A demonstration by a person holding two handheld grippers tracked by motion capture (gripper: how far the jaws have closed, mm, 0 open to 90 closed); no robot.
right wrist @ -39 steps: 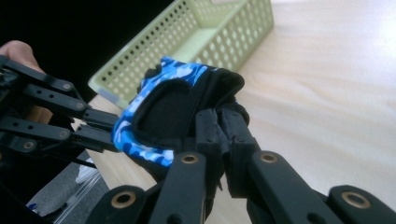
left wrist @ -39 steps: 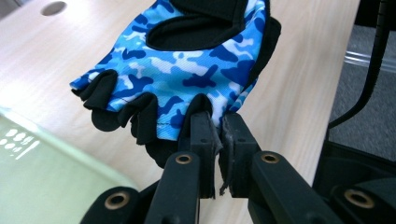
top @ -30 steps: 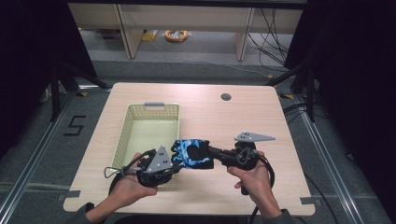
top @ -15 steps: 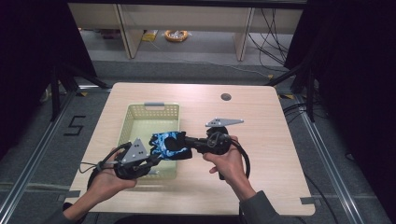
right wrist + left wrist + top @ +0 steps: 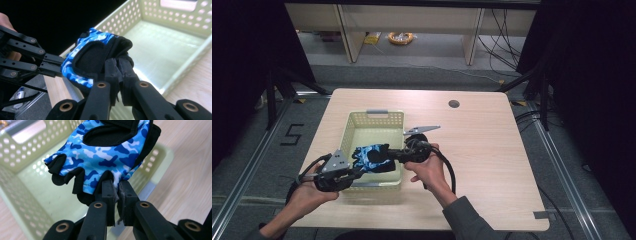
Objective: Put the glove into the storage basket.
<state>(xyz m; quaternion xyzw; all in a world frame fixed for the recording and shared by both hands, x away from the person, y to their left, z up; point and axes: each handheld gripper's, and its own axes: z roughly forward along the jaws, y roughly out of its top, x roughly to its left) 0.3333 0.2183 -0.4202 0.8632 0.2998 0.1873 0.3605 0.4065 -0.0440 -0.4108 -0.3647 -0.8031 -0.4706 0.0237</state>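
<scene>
While both hands hold their instruments over the near part of the tabletop (image 5: 492, 150), a fingerless glove (image 5: 372, 157) with blue camouflage pattern and black parts hangs stretched between them. It hangs above the front edge of the pale green perforated basket (image 5: 377, 120), at about 6 o'clock of the basket, and it does not rest on the basket floor.

The left tool (image 5: 116, 195) is clenched on the glove: in the left gripper view its two black jaws pinch the finger end of the fabric, with the short black finger stubs hanging to the left of the jaws. The right tool (image 5: 118, 72) is also clenched on the glove, at the opposite end, where the black cuff part is; its jaws stand nearly together with the cloth between them.

In the high view the left tool (image 5: 354, 170) comes from 8 o'clock and the right tool (image 5: 394, 156) from 3 o'clock of the glove. The basket seems to have nothing else inside, but its near corner is hidden by the glove.
</scene>
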